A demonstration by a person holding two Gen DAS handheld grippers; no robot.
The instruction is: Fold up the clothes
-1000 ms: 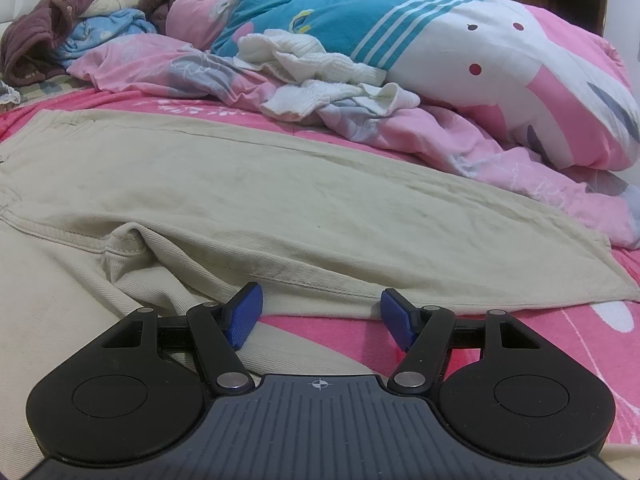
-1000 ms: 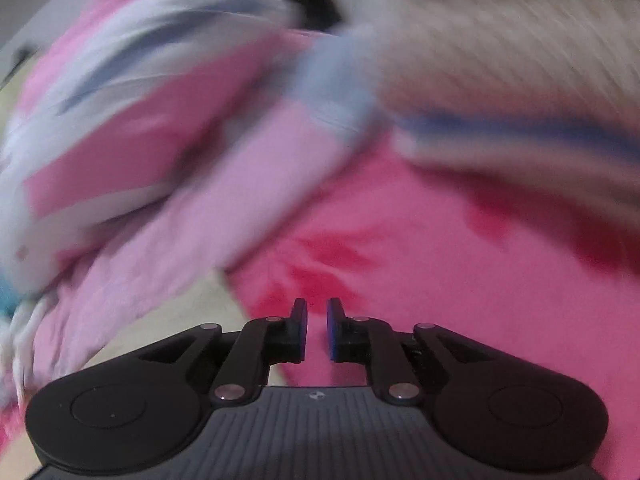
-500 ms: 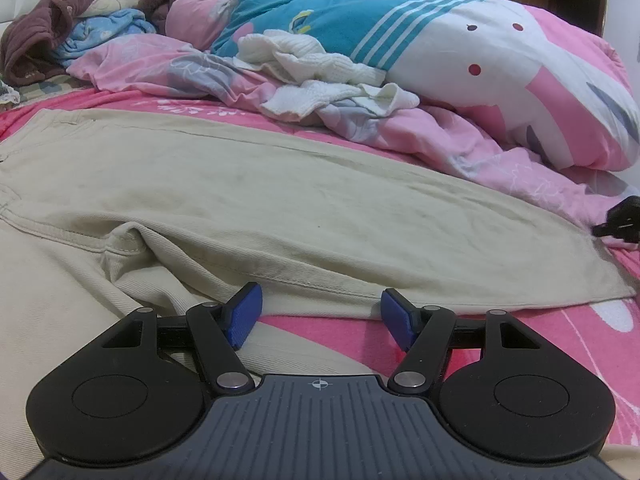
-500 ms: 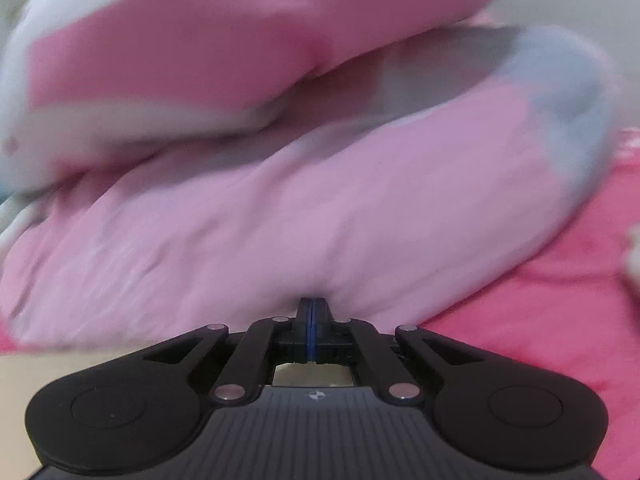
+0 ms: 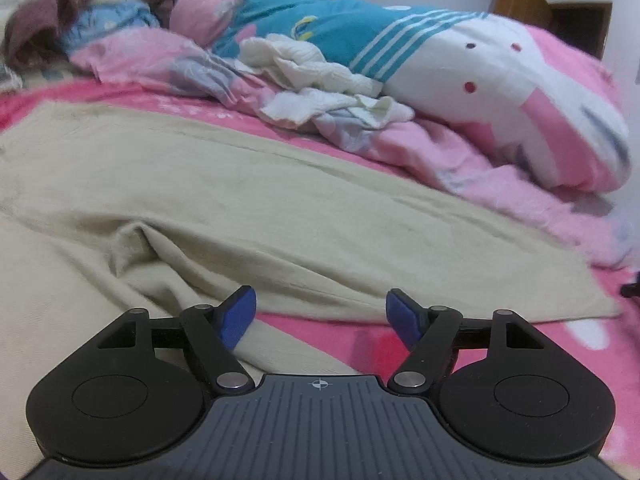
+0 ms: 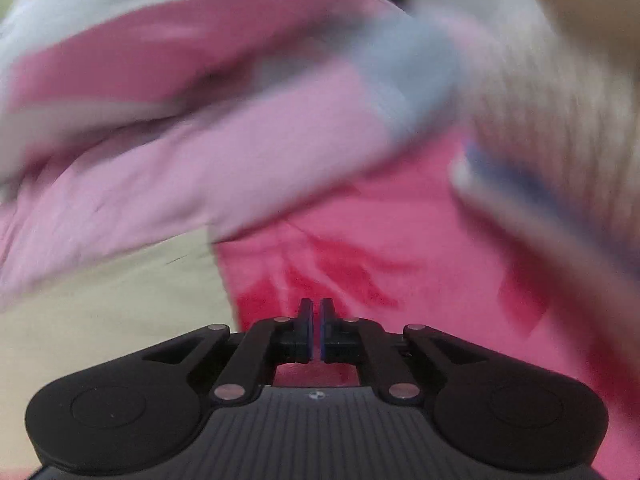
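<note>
Trousers: beige trousers [image 5: 248, 184] lie spread flat across the pink bedsheet [image 5: 500, 344], legs running from left to right, so that a hem or edge can be lifted and carried over for the fold.
Near edge: the lower leg's edge lies just in front of the left gripper [image 5: 320, 312]; a loose ridge of cloth stands up near the left blue pad.
Left gripper state: jaws apart and opening; only sheet and the trouser edge lie between them, nothing gripped.
Left gripper pose: tilted moderately downward, low over the bed, aimed across the trousers toward the bedding.
Right gripper state: right gripper [image 6: 316, 330] has its jaws together, a thin slit between the pads, nothing held.
Right gripper pose: pitched steeply down over the pink sheet, beside the beige trouser end [image 6: 100, 312] at lower left.
View quality: the right wrist view is heavily blurred; the pale ribbed shape at upper right is possibly a sleeve, not confirmed.
Background: a rumpled pink quilt [image 5: 440, 148], a white garment [image 5: 320, 76] and a blue pillow [image 5: 328, 24] lie behind the trousers, clear of the folding area.
Assessment: fold appears not yet started.
</note>
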